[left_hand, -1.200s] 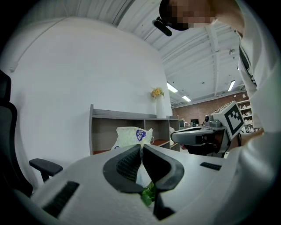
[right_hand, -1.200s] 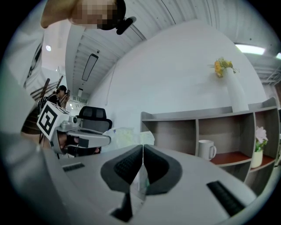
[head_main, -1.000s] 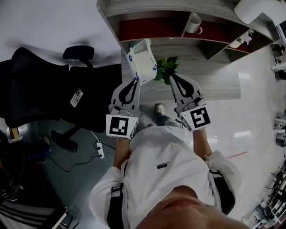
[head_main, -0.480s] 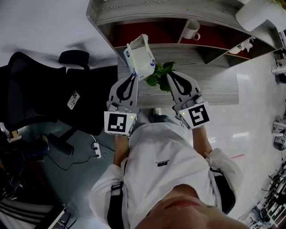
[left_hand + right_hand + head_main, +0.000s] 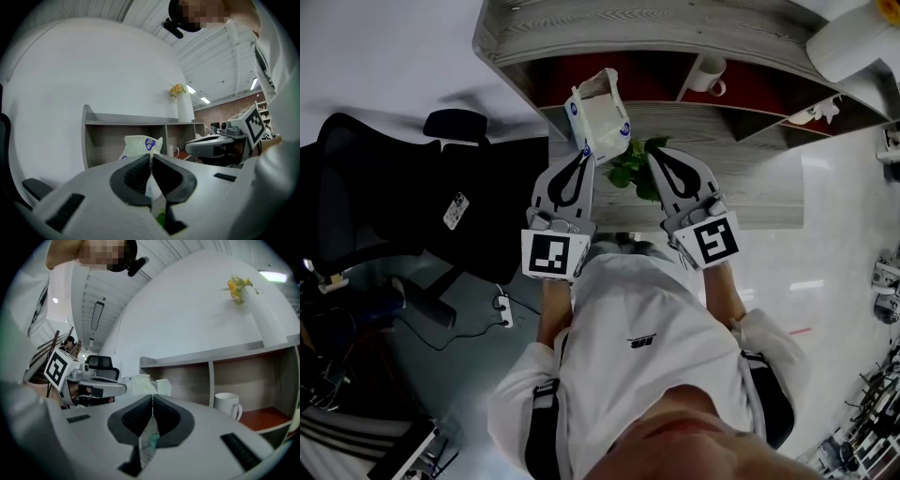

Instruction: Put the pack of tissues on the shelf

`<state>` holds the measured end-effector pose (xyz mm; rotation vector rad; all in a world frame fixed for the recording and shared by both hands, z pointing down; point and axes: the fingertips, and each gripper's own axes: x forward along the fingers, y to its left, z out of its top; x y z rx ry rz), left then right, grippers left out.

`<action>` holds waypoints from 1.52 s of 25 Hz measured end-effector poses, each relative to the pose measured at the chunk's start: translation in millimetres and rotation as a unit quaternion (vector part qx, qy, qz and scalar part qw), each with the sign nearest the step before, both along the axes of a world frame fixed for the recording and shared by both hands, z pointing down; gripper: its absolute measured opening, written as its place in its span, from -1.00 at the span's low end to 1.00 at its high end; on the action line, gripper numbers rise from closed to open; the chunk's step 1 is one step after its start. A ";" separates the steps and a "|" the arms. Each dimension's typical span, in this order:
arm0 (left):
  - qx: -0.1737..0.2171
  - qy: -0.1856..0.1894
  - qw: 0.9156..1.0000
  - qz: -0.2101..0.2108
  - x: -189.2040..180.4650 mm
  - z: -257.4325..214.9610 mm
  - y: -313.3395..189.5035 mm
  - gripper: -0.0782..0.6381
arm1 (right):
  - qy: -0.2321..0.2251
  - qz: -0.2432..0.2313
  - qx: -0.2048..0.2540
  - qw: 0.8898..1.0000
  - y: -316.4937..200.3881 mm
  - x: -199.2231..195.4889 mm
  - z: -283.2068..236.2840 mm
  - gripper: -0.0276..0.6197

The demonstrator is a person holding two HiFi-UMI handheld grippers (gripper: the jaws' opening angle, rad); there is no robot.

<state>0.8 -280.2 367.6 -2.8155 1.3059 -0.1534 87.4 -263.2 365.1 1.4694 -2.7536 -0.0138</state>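
Ahead of the left gripper (image 5: pixel 584 155), whose jaws are clamped tight on the lower end of the soft white plastic pack of tissues (image 5: pixel 600 117) with blue logos, the grey wood-grain shelf unit (image 5: pixel 675 33) sits closer than a second ago. The pack, sticking out beyond the jaws, now overlaps the mouth of the red-backed compartment instead of hanging short of it. By that, the carry is nearly over (the release is yet to come).

The right gripper (image 5: pixel 654 157) has its jaws pressed together. Green leaves (image 5: pixel 630 169) lie just beside its tips; whether any is pinched I cannot tell.

Beyond the right jaws a white ceramic mug (image 5: pixel 709 73) stands in the next compartment. Left of the left jaws is a black office chair (image 5: pixel 375 202), and below both is a pale glossy floor (image 5: pixel 853 225).
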 end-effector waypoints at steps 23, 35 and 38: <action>-0.008 0.006 0.999 0.042 4.5 20.4 -70.3 -0.69 | 0.019 0.068 -0.018 0.997 -57.8 12.1 26.1 -0.83; -0.002 -0.006 0.998 0.066 6.7 34.5 -97.4 -0.69 | 0.023 0.084 -0.022 0.996 -79.0 11.2 32.2 -0.83; -0.004 -0.007 0.998 0.068 8.1 37.7 -102.8 -0.69 | 0.025 0.091 -0.027 0.995 -83.1 12.4 33.1 -0.83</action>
